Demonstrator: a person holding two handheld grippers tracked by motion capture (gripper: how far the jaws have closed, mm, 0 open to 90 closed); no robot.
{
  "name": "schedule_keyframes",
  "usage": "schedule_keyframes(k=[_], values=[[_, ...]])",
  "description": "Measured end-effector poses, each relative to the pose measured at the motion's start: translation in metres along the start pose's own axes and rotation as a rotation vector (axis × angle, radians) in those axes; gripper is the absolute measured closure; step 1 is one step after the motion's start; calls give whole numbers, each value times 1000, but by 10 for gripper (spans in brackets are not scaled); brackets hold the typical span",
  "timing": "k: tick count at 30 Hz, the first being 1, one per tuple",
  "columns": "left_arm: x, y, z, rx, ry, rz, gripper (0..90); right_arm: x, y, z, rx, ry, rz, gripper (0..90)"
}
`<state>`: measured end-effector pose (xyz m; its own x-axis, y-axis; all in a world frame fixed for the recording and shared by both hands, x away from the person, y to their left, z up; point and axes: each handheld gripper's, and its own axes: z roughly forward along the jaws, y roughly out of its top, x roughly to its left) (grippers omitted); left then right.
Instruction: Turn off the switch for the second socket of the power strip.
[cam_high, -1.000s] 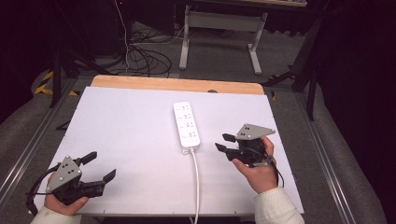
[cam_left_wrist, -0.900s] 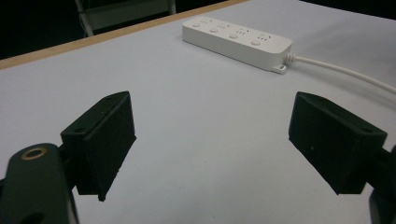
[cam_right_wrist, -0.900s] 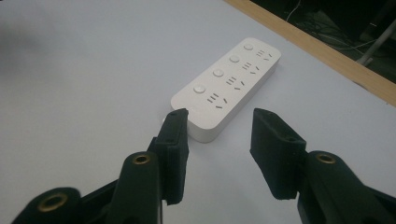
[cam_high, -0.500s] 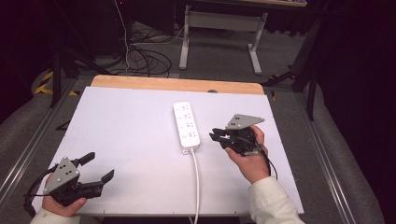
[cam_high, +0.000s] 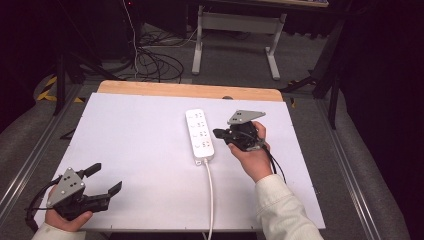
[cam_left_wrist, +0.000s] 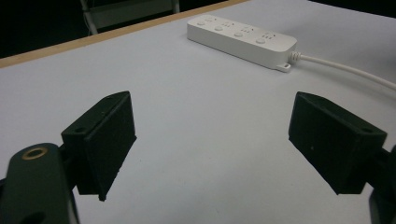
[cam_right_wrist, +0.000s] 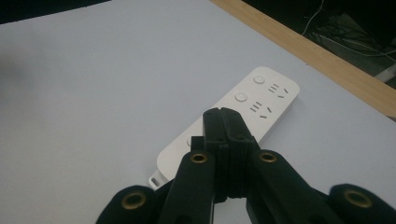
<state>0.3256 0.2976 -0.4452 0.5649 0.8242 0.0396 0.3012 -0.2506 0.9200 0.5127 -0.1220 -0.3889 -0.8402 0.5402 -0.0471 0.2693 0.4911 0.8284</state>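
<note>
- I see the white table top (cam_high: 140, 150) spread across the middle of the high view, with a bare wooden strip (cam_high: 190, 90) along its far edge.
- On it, a little right of centre, lies the white power strip (cam_high: 199, 135), flat, its long side running near to far; its sockets and round buttons face up.
- Its white cord (cam_high: 208, 195) leaves the near end and runs to the table's near edge.
- My right gripper (cam_high: 218, 133) hangs just right of the strip, tips pointing left at it; its jaws are pressed together with nothing between them, and I cannot tell whether they touch the strip.
- My left gripper (cam_high: 106, 179) sits at the near left corner, well apart from the strip, jaws spread wide and empty.
</note>
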Motion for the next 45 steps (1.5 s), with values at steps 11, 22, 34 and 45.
schedule_keyframes(k=[11, 22, 34, 45], values=[[1, 0, 0, 0, 6, 2, 154, -5, 0, 46, 17, 7, 15, 900], [2, 0, 0, 9, 16, 9, 156, -8, -4, 76, 32, -3, 24, 900], [3, -1, 1, 13, 15, -1, 157, -9, -8, 99, 62, -4, 32, 900], [3, -1, 2, 15, 17, 3, 157, -9, -11, 110, 85, -18, 42, 900]])
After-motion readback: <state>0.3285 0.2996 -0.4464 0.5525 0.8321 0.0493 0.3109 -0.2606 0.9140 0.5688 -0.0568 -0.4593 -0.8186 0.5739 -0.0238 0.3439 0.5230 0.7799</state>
